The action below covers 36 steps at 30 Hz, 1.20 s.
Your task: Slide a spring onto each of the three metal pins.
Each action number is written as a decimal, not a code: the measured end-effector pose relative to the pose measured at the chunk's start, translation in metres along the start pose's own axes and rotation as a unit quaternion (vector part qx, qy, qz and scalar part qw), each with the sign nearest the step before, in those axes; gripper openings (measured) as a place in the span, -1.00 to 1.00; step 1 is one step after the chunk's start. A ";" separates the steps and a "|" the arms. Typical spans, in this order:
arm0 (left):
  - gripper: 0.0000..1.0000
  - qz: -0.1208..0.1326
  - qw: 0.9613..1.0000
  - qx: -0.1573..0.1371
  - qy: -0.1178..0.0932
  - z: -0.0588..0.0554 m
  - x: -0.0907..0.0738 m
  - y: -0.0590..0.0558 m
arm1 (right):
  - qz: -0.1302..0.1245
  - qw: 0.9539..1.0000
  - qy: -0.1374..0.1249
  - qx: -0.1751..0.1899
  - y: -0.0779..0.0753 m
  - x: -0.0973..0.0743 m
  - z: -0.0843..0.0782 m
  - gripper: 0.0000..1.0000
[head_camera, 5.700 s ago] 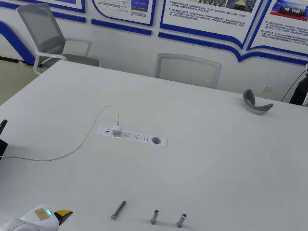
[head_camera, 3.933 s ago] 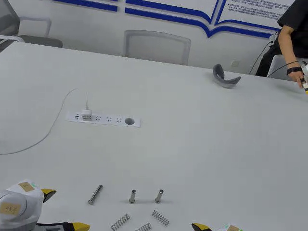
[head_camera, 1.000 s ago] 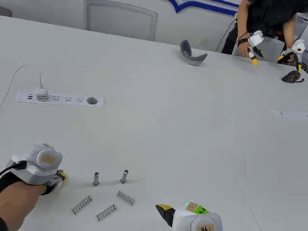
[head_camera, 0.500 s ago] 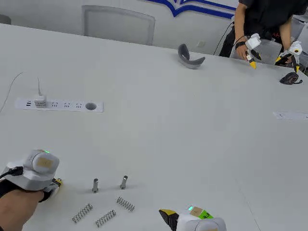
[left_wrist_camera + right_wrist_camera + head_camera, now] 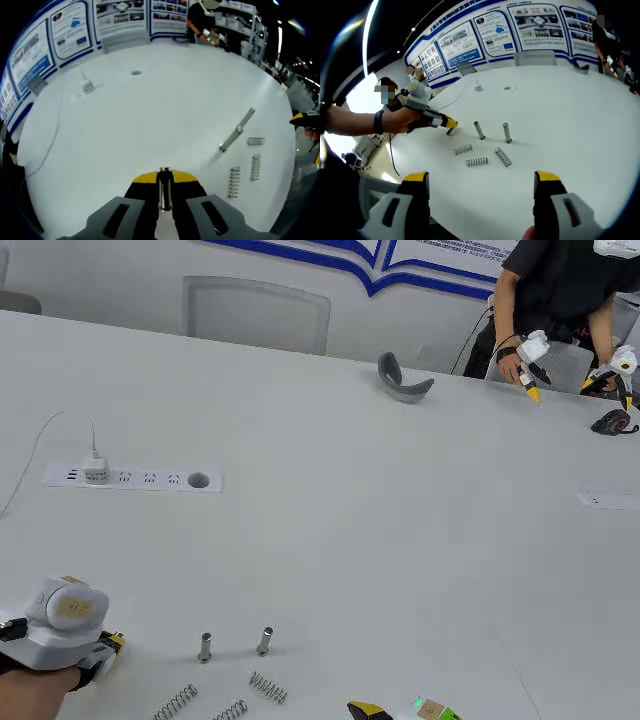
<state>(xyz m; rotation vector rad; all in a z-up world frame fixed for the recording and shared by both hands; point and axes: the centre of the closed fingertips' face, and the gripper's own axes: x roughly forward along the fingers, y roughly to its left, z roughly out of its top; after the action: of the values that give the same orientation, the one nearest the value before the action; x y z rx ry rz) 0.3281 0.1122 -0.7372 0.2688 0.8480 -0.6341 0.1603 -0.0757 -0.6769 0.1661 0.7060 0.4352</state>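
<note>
My left gripper [image 5: 108, 642] is at the table's near left, shut on a metal pin [image 5: 163, 192] that stands between its yellow tips [image 5: 162, 176]. In the right gripper view the same left gripper [image 5: 449, 122] holds that pin [image 5: 451, 131] low over the table. Two short pins [image 5: 205, 646] [image 5: 265, 640] stand upright to its right. Three springs [image 5: 175, 702] [image 5: 232, 710] [image 5: 267, 687] lie loose in front of them. My right gripper [image 5: 481, 177] is open and holds nothing, short of the springs [image 5: 477, 161]; its yellow tip [image 5: 365, 708] shows at the bottom edge.
A white power strip [image 5: 130, 478] with a plugged charger and cable lies at the left middle of the table. A grey curved object [image 5: 403, 380] rests at the far side. A person [image 5: 545, 290] with grippers sits at the far right, and a chair [image 5: 257, 312] stands behind the table.
The long pin that lay on the table left of the two upright pins seconds ago is now in my left gripper. The camera has shifted; pins and springs have not moved.
</note>
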 end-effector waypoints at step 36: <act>-0.86 0.020 0.999 -0.017 -0.038 -0.003 -0.029 0.010 | 0.003 1.000 0.000 0.002 0.006 0.000 -0.004 0.75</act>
<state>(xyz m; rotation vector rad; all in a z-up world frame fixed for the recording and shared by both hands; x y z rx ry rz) 0.3185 0.1335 -0.7167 0.2283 0.7781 -0.5884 0.1561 -0.0702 -0.6781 0.1724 0.7065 0.4397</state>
